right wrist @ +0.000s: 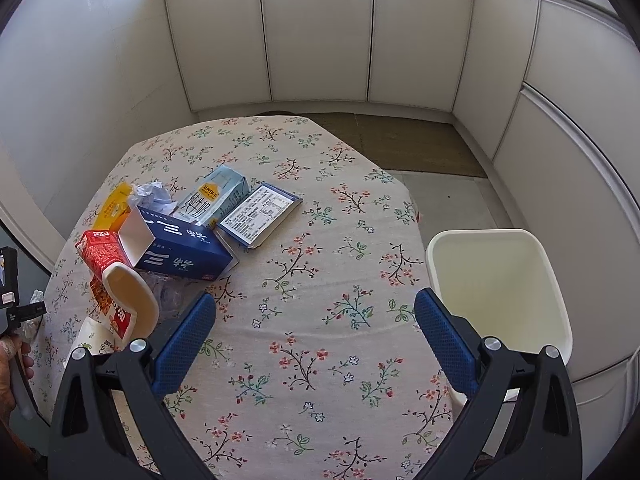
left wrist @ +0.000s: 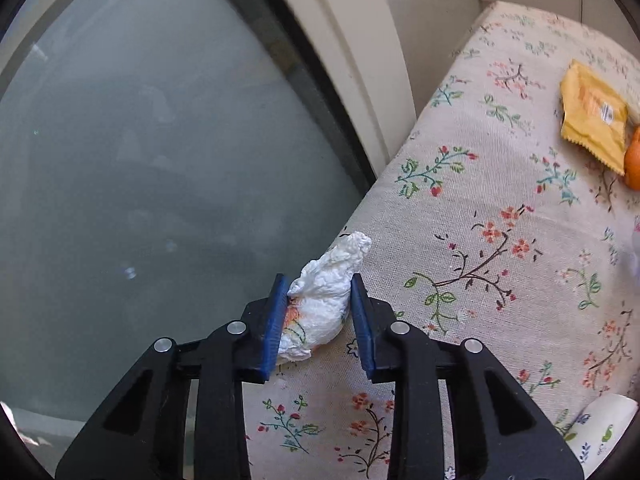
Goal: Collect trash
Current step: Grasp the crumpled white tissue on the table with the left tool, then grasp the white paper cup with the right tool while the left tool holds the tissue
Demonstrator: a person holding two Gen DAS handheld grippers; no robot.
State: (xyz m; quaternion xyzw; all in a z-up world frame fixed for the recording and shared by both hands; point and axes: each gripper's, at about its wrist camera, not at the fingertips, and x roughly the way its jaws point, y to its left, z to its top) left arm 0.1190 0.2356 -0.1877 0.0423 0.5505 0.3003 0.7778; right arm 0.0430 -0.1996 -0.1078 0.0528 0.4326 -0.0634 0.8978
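Trash in hand: a crumpled white tissue wad point(left wrist: 326, 296) at the table's edge, on the flowered tablecloth point(left wrist: 500, 208) next to the window glass point(left wrist: 160, 160).
Left gripper point(left wrist: 320, 320): jaws drawn in on the wad, both blue pads touching its sides; whether it has left the cloth I cannot tell.
How it handles: probably very light, soft and crushable, not slippery, nothing to break. A pinch across the thick middle looks safest; the thin upper tail would likely tear or slip.
Right gripper point(right wrist: 314, 344): jaws wide apart, nothing between them, above bare cloth.
Remaining trash: a pile on the table's left side, well apart from the cream bin point(right wrist: 500, 292) beside the right edge.
Writing: the milk carton point(right wrist: 216, 198) carries "纯牛奶"; the dark blue box point(right wrist: 180, 252) shows large white characters I cannot read with confidence; the red carton point(right wrist: 102, 256) and the white printed label point(right wrist: 260, 212) are too small to read.
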